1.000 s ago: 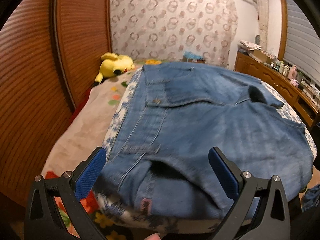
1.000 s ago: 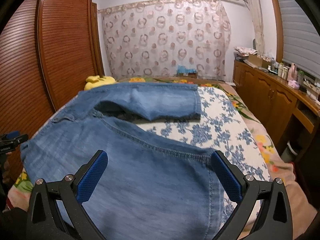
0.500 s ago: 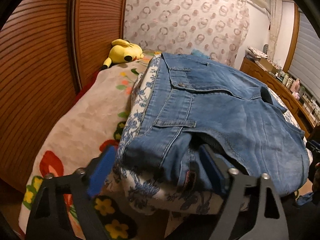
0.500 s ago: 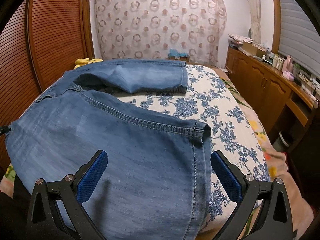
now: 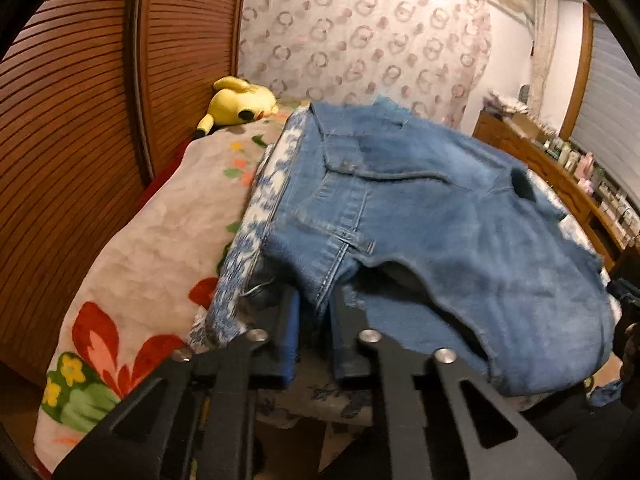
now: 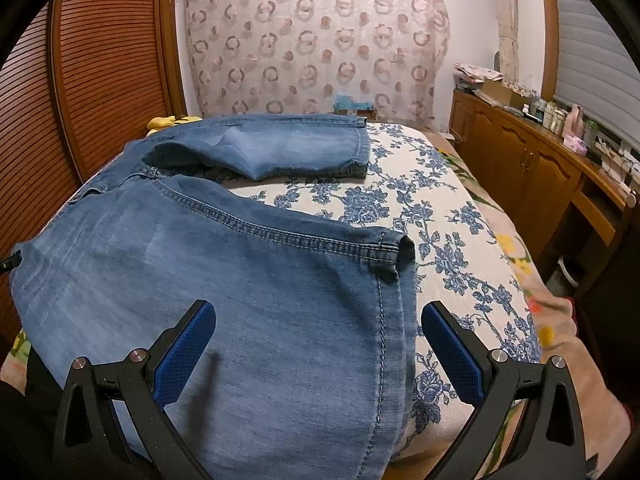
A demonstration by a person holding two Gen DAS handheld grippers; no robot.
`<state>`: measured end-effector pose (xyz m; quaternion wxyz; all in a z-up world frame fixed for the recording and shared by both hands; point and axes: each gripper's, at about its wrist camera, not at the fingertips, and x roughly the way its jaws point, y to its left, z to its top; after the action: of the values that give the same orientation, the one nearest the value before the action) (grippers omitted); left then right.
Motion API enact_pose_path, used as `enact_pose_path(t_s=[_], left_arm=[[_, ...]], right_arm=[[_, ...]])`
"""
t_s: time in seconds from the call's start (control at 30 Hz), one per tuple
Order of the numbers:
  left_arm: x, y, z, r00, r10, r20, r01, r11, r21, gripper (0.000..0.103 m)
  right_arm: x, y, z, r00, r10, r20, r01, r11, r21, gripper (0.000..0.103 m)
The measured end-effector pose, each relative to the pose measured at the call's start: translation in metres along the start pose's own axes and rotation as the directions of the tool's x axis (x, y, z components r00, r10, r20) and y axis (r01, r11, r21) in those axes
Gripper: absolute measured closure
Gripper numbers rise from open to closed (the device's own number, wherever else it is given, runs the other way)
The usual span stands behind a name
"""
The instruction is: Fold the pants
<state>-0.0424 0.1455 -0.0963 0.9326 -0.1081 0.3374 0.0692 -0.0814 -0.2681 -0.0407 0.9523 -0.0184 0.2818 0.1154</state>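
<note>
Blue denim pants (image 5: 432, 208) lie spread across the bed. In the left wrist view my left gripper (image 5: 314, 300) is shut on the near corner of the waistband, the fabric pinched between its blue pads. In the right wrist view the pants (image 6: 240, 280) show both legs: the near leg runs under my right gripper (image 6: 318, 344), and the far leg (image 6: 280, 148) lies across the bed. My right gripper is open and empty, its jaws straddling the near leg close to its hem (image 6: 394, 256).
A blue-flowered white sheet (image 6: 448, 240) covers the bed over a floral blanket (image 5: 132, 276). A yellow plush toy (image 5: 240, 106) lies at the bed's far left. Wooden slatted doors (image 5: 80, 112) stand on the left, a wooden cabinet (image 6: 540, 168) with bottles on the right.
My left gripper moved forward and closed on the waistband corner, lifting it slightly. My right gripper stayed open and moved a little further along the near leg.
</note>
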Motion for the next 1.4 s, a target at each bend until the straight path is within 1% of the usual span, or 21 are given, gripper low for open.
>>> enact_pose_path(t_s=[0.03, 0.13, 0.2, 0.23, 0.33, 0.43, 0.57, 0.67, 0.77, 0.83, 1.0, 1.17, 1.27, 1.4], left_arm=[[-0.004, -0.001, 0.004, 1.000, -0.006, 0.014, 0.006, 1.000, -0.001, 0.091], [-0.017, -0.010, 0.023, 0.996, -0.057, 0.066, 0.057, 0.998, 0.004, 0.092], [-0.025, -0.020, 0.037, 0.990, -0.100, 0.098, 0.099, 0.995, 0.021, 0.093], [-0.030, -0.029, 0.047, 0.986, -0.113, 0.122, 0.109, 0.993, 0.043, 0.093], [-0.035, -0.051, 0.068, 0.975, -0.142, 0.168, 0.126, 0.987, 0.098, 0.093], [-0.033, -0.067, 0.090, 0.966, -0.163, 0.199, 0.137, 0.981, 0.139, 0.094], [-0.021, -0.086, 0.124, 0.958, -0.189, 0.217, 0.151, 0.972, 0.180, 0.094], [-0.012, -0.101, 0.147, 0.952, -0.194, 0.235, 0.145, 0.967, 0.207, 0.095], [-0.002, -0.113, 0.164, 0.951, -0.194, 0.241, 0.145, 0.968, 0.205, 0.095], [0.009, -0.115, 0.172, 0.952, -0.200, 0.230, 0.158, 0.969, 0.190, 0.095], [0.028, -0.128, 0.180, 0.959, -0.191, 0.210, 0.150, 0.969, 0.194, 0.095], [0.038, -0.138, 0.190, 0.964, -0.172, 0.202, 0.131, 0.971, 0.200, 0.095], [0.044, -0.137, 0.198, 0.966, -0.163, 0.201, 0.124, 0.974, 0.191, 0.095], [0.050, -0.132, 0.204, 0.966, -0.156, 0.206, 0.121, 0.977, 0.174, 0.095]], right_arm=[[0.000, 0.000, 0.001, 1.000, 0.004, 0.000, -0.004, 1.000, 0.002, 0.000], [0.006, -0.003, 0.011, 1.000, 0.020, 0.002, -0.020, 1.000, 0.006, 0.000], [0.004, -0.003, 0.016, 0.999, 0.032, 0.014, -0.032, 0.999, 0.009, 0.000], [0.003, -0.003, 0.017, 0.999, 0.039, 0.020, -0.039, 0.999, 0.010, 0.000], [-0.002, 0.000, 0.024, 0.997, 0.064, 0.040, -0.065, 0.998, 0.012, 0.000], [-0.007, 0.004, 0.033, 0.994, 0.085, 0.067, -0.085, 0.996, 0.002, 0.002], [-0.017, 0.008, 0.044, 0.985, 0.134, 0.104, -0.135, 0.991, 0.002, 0.003], [-0.020, 0.011, 0.050, 0.981, 0.152, 0.122, -0.151, 0.988, -0.017, 0.004], [-0.022, 0.013, 0.058, 0.971, 0.197, 0.134, -0.194, 0.980, -0.032, 0.005], [-0.022, 0.017, 0.061, 0.964, 0.226, 0.137, -0.222, 0.974, -0.048, 0.006], [-0.014, 0.027, 0.067, 0.948, 0.291, 0.126, -0.283, 0.956, -0.077, 0.009], [-0.001, 0.036, 0.068, 0.924, 0.373, 0.088, -0.364, 0.926, -0.099, 0.012], [0.006, 0.041, 0.071, 0.911, 0.409, 0.059, -0.400, 0.909, -0.119, 0.015], [0.024, 0.044, 0.075, 0.901, 0.433, -0.004, -0.429, 0.892, -0.142, 0.021]])
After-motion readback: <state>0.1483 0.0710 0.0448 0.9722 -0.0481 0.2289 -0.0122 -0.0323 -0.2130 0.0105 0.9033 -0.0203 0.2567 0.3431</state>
